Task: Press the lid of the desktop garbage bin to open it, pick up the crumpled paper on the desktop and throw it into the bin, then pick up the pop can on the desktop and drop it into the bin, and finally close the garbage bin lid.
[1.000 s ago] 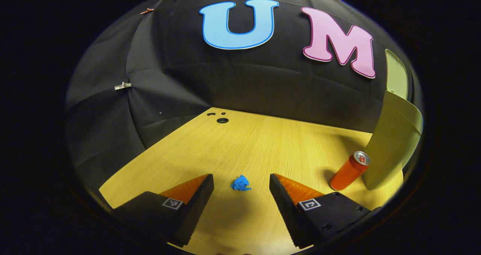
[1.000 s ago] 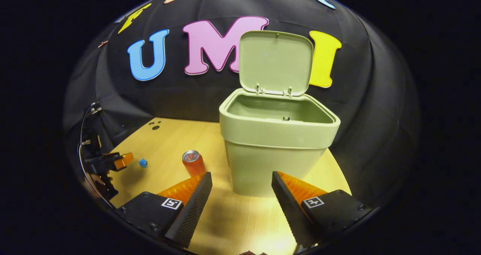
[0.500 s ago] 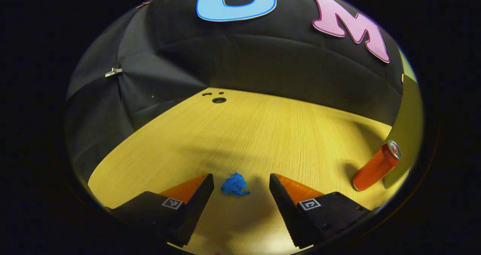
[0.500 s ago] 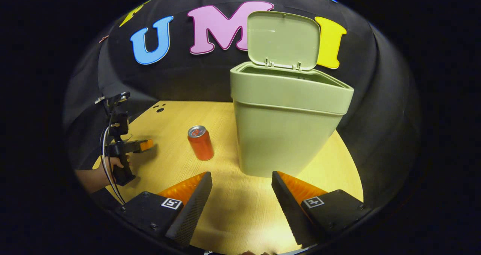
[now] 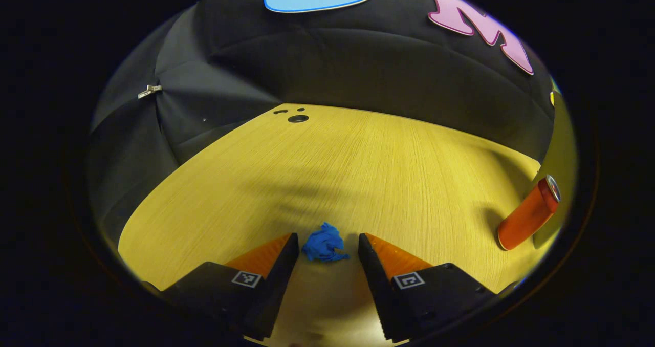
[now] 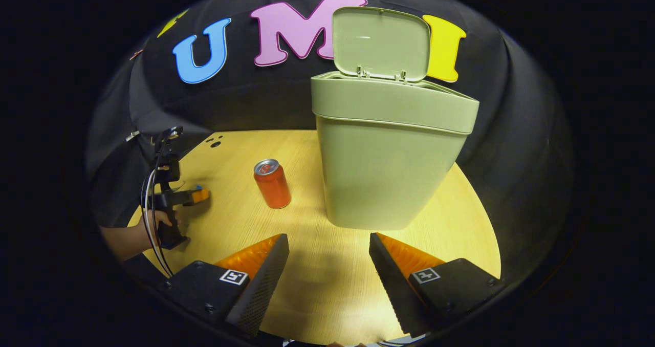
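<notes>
Left gripper view: left gripper (image 5: 325,242) wide, crumpled paper (image 5: 323,244) between its tips on desktop (image 5: 368,173), not yet pinched; right gripper (image 6: 327,244) wide and idle near open-lidded bin (image 6: 391,152); next, probably closing gently on paper.

No words or numbers I can read.
Only a square coded marker (image 5: 246,279) on each of my fingers (image 5: 271,290), low in the frame.

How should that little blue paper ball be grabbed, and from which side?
Pinch the crumpled paper across its middle, coming from the near side, low along the tabletop. It is a small, irregular wad lying flat with no handle, and the left gripper already has its open jaws on either side of it, so closing them there should do.
</notes>
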`<state>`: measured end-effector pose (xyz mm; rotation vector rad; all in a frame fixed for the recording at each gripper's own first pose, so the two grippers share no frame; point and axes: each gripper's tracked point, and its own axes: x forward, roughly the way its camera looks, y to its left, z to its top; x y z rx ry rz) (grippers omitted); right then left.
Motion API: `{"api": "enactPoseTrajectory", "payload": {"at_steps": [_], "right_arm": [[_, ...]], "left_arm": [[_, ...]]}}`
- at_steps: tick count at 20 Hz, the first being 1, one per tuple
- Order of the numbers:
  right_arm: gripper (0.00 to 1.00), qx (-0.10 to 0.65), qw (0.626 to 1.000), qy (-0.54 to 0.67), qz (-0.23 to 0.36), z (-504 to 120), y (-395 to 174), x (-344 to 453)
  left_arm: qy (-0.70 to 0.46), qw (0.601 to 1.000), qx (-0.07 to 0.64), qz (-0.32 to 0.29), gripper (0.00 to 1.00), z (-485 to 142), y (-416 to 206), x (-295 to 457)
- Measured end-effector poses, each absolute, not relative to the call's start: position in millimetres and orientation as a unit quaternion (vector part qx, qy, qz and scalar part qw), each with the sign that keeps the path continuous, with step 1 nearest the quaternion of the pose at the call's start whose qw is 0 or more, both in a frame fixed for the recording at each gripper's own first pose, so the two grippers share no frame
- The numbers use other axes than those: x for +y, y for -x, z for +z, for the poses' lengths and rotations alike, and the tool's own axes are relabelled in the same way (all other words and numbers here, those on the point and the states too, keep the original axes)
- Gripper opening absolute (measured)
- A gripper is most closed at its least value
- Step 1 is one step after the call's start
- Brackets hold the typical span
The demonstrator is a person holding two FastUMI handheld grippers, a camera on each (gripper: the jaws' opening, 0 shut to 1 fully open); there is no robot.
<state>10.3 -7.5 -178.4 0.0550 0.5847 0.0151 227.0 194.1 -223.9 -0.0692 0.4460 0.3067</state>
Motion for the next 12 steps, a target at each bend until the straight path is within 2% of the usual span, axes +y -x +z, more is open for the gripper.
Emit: {"api": "enactPoseTrajectory", "payload": {"at_steps": [2,6,12], "right_arm": [[0.99,0.29,0.957,-0.026,0.01,-180.2,-8.5,-5.6],[0.99,0.288,0.957,-0.024,0.012,-181.7,-7.4,-6.0],[1.0,0.292,0.956,-0.036,0.006,-188.9,-4.3,-13.1]], "left_arm": [[0.029,0.964,0.221,0.145,0.73,-224.1,-230.4,191.8],[0.029,0.965,0.217,0.146,0.44,-223.8,-235.4,194.9],[0.029,0.967,0.218,0.128,0.32,-216.4,-226.7,188.8]]}}
